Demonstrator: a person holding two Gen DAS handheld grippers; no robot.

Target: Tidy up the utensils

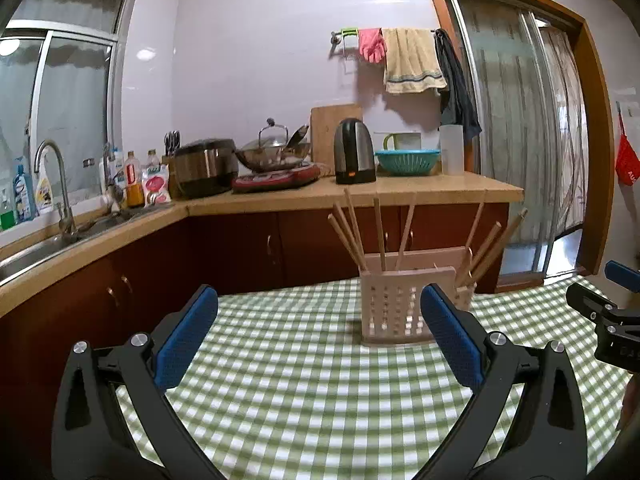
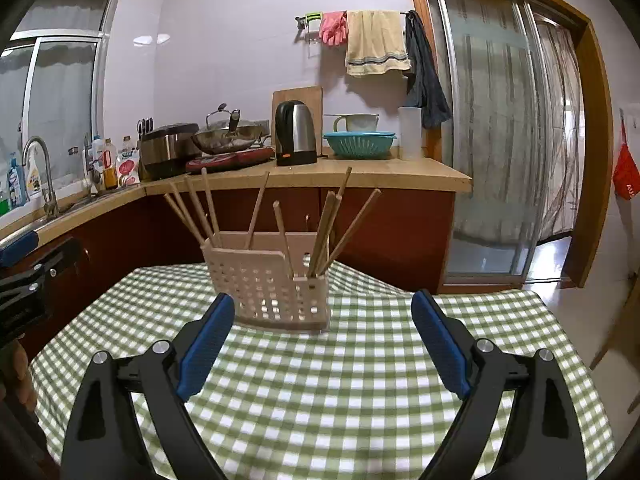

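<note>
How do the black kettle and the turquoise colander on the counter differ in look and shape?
The kettle is tall, closed, black and steel; the colander is low, wide, open and turquoise. The kettle's wall is solid, the colander's perforated. Both stand on the counter, apart.

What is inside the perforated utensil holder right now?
Wooden chopsticks stand tilted in the utensil holder, spread over its compartments. Their lower ends and the holder's bottom are hidden by its walls.

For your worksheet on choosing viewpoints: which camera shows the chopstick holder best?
The right wrist view: the holder stands nearly whole between the open right claw fingers, both compartments and chopsticks visible. In the left wrist view, the holder is partly hidden behind a finger of the left claw.
</note>
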